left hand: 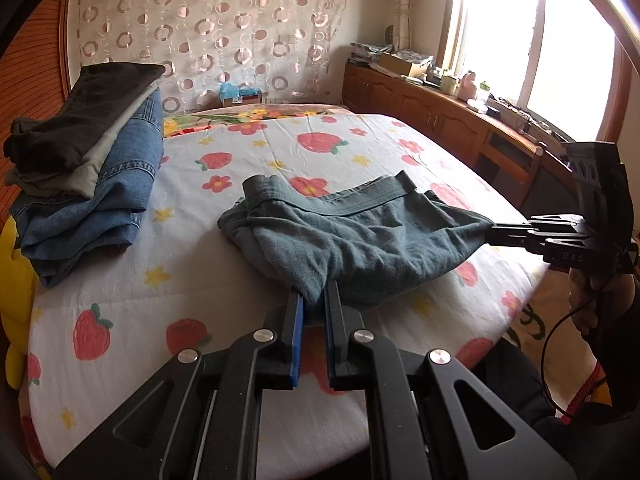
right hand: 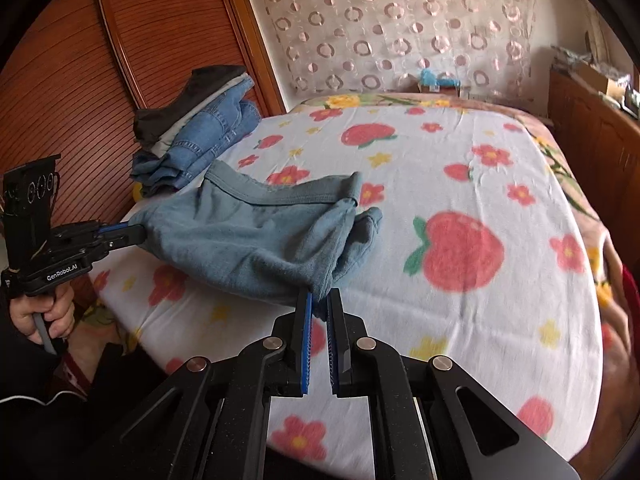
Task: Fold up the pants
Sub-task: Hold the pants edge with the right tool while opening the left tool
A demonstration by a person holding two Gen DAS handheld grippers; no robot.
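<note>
Pretty sure I'm driving this thing around somebody's bedroom at home. A bed (left hand: 224, 264) fills the middle of both views, covered by a white blanket printed with strawberries and little flowers. At the left of the left-wrist view there's a stack of folded clothes (left hand: 84, 176), jeans at the bottom. Top of the frame, a sheer curtain with ring patterns (left hand: 208, 28) hangs on the back wall. Upper right, a bright window (left hand: 532, 40) sits above a long wooden cabinet (left hand: 420, 108) cluttered with boxes and bottles. In the right-wrist view, upper left, a slatted wooden wardrobe door (right hand: 132, 40).
</note>
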